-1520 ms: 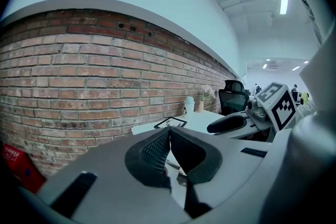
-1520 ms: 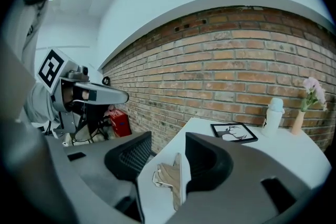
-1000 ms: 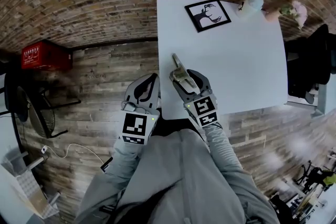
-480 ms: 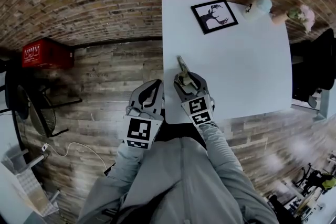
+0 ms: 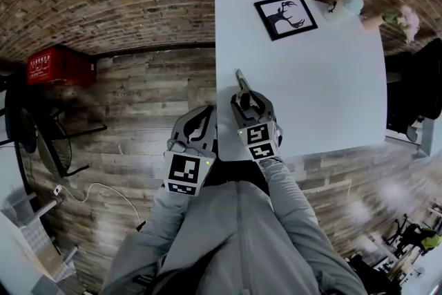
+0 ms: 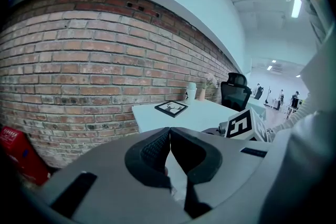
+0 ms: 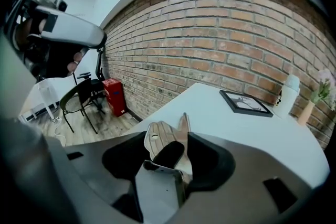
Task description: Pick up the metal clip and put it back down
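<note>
1. The right gripper [image 5: 246,99] is clamped on the metal clip [image 5: 240,83]. In the right gripper view the jaws pinch the clip [image 7: 159,140] across its body, with its silver spring end lying back toward the camera.
2. The clip's long axis runs straight out along the right gripper [image 7: 178,147]. Its narrow tip points away from the person toward the far brick wall [image 7: 220,29].
3. In the head view the clip sits over the near left part of the white table [image 5: 324,79], just inside the table's left edge. I cannot tell from either view whether its tip touches the surface or hangs just above it.
4. The left gripper [image 5: 203,115] has its jaws pressed together at the tips with nothing between them, as the left gripper view [image 6: 169,139] shows. It hangs beside the right gripper, off the table's left edge and over the wooden floor [image 5: 138,100].
5. The right gripper is therefore the only one involved with the clip, and the table lies directly below and ahead of it.
6. My judgement is that the set-down needs only a short lowering with the clip kept flat, and then a release.
7. The framed deer picture [image 5: 285,16] and the white cup [image 5: 348,5] stand well apart at the far side and should not be in the way.
</note>
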{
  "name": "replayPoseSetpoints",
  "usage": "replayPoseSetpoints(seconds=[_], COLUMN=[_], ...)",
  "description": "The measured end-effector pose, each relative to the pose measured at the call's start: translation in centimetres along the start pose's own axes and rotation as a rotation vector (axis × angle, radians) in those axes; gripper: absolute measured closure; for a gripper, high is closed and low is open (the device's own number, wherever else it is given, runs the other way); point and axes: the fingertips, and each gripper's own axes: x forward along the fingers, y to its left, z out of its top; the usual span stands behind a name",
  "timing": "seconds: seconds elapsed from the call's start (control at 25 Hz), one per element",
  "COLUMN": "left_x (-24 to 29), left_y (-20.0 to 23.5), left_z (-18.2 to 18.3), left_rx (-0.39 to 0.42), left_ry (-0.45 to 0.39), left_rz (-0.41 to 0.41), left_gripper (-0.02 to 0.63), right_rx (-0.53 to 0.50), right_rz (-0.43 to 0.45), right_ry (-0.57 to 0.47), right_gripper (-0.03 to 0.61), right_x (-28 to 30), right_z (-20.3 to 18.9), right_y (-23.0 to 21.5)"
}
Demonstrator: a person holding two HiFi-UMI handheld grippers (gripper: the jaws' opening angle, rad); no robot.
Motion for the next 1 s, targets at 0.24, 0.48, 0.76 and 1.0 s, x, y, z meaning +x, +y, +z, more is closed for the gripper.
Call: replayPoseSetpoints(seconds=[0.24,0.48,0.76,1.0], left_x=[-0.1,-0.3,-0.3,-0.2], left_y=[0.2,0.6,0.6,0.9], left_z=[-0.6,-0.7,-0.6,0.0], left_rx=[-0.007,-0.015,-0.017,-0.017], left_ry=[0.008,0.008,0.002,-0.009], left_rz=[0.006,0.013,0.014,0.024], left_gripper=[0.586,0.586,0.586,0.586], right_rx=[-0.040,-0.083,-0.074,-0.033], right_rz=[-0.020,-0.065,-0.101,-0.083], right_ry=[-0.002,-0.002,-0.028,-0.026], right_gripper=[0.360,0.395,0.485,0.491], right_x=[0.3,0.1,-0.6,-0.6], right_z=[0.2,0.4,1.1,1.1], right_y=[-0.2,-0.3,-1.6,-1.9])
